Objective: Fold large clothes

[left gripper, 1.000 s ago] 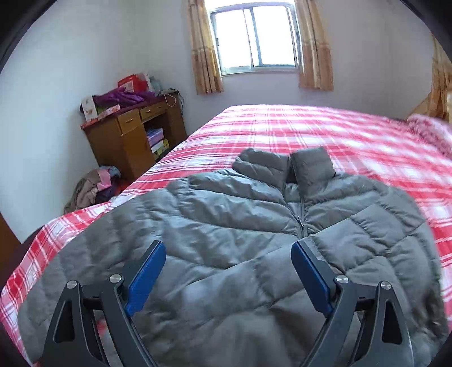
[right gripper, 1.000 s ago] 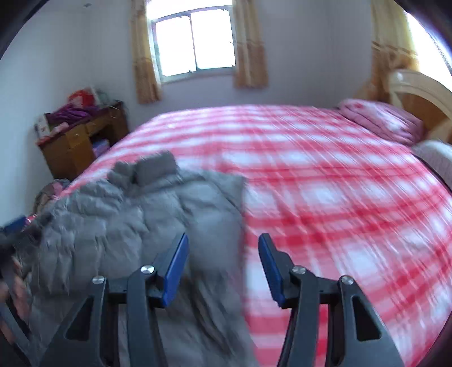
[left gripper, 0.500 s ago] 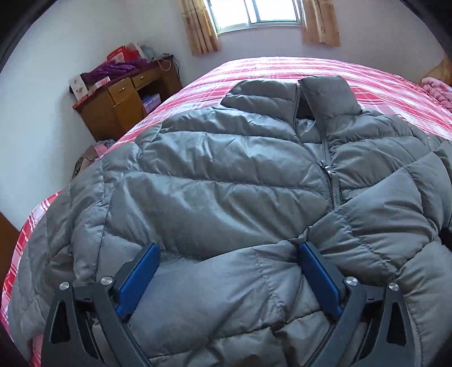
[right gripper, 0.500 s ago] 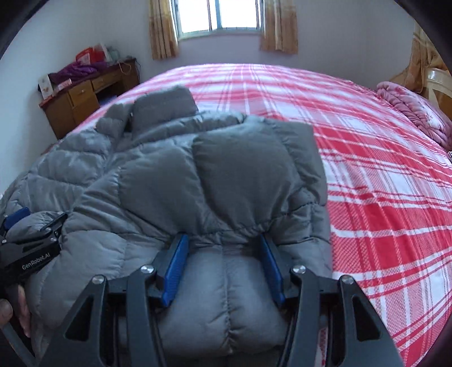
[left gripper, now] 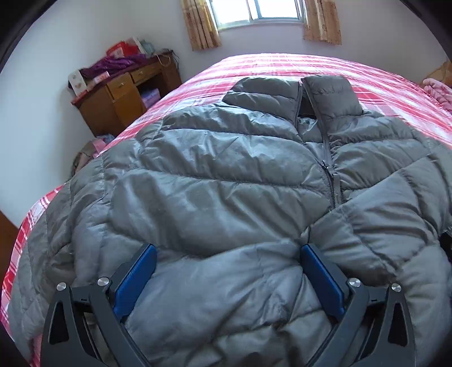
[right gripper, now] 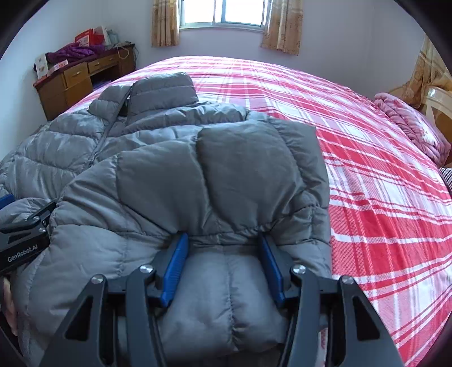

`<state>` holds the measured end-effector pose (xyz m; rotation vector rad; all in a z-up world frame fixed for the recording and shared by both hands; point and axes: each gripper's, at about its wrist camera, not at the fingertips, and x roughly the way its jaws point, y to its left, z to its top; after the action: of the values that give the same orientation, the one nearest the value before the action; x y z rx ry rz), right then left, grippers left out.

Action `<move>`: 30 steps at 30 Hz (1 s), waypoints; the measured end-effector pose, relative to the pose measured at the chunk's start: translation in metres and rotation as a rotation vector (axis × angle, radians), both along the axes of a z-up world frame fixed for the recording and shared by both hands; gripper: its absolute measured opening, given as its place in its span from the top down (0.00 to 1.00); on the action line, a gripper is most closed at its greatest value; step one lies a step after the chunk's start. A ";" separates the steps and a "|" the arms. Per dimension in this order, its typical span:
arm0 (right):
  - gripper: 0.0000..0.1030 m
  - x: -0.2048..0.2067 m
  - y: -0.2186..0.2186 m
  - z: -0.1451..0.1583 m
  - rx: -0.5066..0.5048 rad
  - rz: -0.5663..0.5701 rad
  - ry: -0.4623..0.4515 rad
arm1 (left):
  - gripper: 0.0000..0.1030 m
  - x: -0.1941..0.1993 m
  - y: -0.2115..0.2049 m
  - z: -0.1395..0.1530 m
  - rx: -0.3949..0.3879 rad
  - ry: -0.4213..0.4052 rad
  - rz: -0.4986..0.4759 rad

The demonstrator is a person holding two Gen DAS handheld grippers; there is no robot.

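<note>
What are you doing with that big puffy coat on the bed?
A person is folding the gray puffer jacket spread on the red plaid bed. The left gripper and right gripper both have their fingers open, straddling the padded fabric near its bottom edge. Neither one pinches it yet.

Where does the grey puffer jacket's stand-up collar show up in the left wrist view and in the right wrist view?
Left wrist view: the collar sits upper middle, slightly right, just below the window.
Right wrist view: the collar sits upper left, near the wooden desk.
Shared landmark: the curtained window on the far wall, top centre in both views.
</note>
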<state>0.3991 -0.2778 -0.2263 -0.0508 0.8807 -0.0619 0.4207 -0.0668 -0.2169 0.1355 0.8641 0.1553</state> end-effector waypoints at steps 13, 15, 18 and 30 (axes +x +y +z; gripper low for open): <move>0.25 -0.047 0.058 0.006 0.009 0.139 -0.039 | 0.01 -0.038 0.005 -0.011 -0.050 -0.011 -0.047; 0.25 -0.046 0.055 0.000 0.021 0.140 -0.036 | 0.01 -0.034 0.007 -0.013 -0.067 -0.003 -0.044; 0.25 -0.040 0.054 -0.005 0.025 0.134 -0.018 | 0.01 -0.029 0.007 -0.016 -0.072 0.003 -0.039; 0.23 -0.036 0.053 -0.004 0.047 0.137 -0.002 | 0.01 -0.043 0.028 0.019 -0.125 0.017 -0.045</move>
<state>0.3626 -0.2247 -0.2300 -0.0668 0.8745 0.0863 0.3778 -0.0392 -0.1976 0.0392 0.8846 0.0574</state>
